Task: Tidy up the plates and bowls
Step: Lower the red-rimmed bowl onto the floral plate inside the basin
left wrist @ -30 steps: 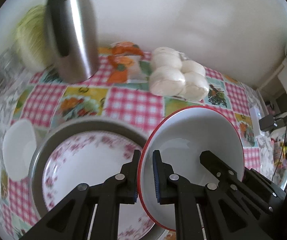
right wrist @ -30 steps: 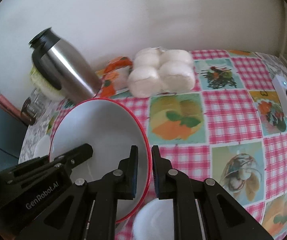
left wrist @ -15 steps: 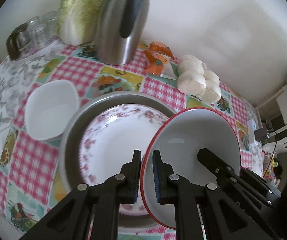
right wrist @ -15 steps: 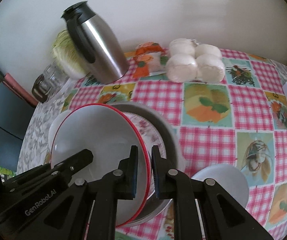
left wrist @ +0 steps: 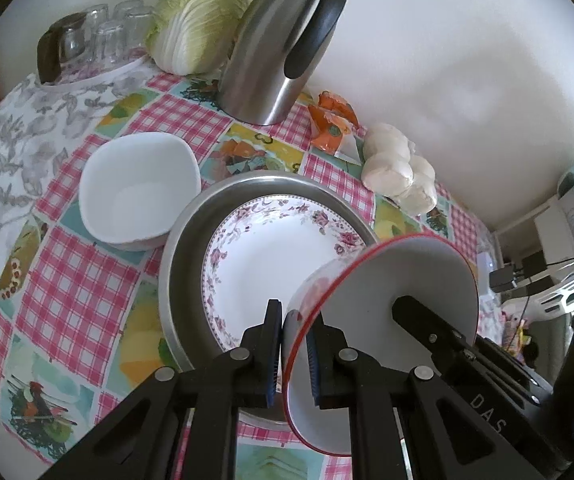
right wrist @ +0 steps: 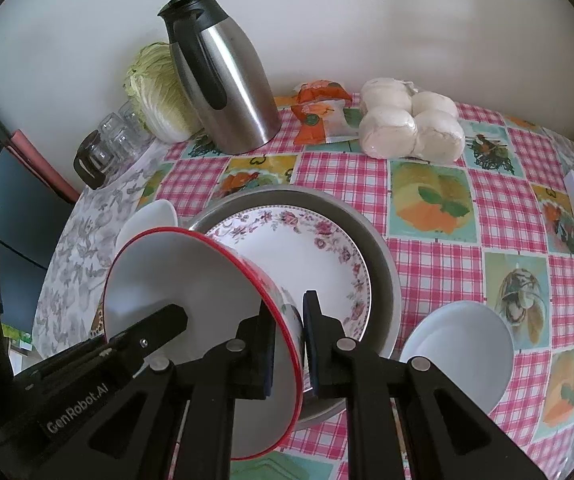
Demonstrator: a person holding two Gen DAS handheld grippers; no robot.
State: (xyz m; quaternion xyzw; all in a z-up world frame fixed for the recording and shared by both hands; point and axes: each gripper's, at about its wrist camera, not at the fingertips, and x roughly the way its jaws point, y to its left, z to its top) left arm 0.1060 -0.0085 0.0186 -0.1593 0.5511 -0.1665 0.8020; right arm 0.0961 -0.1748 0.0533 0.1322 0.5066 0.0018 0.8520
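A white bowl with a red rim (left wrist: 399,276) (right wrist: 175,272) hangs above the table, tilted. My left gripper (left wrist: 294,354) is shut on one side of its rim and my right gripper (right wrist: 289,344) is shut on the opposite side. Below it a floral plate (left wrist: 271,252) (right wrist: 307,248) lies inside a grey metal dish (left wrist: 183,248) (right wrist: 383,248). A white square bowl (left wrist: 139,190) stands left of the dish. A round white bowl (right wrist: 459,344) stands to the dish's right.
A steel thermos jug (left wrist: 283,44) (right wrist: 223,80), a cabbage (left wrist: 199,16), upturned glasses (left wrist: 99,32), an orange packet (right wrist: 319,112) and bagged white buns (right wrist: 407,124) stand along the back of the checked tablecloth by the wall.
Both grippers have carried the red-rimmed bowl further over the floral plate and tilted it more steeply. The views have pulled back, so more of the table shows.
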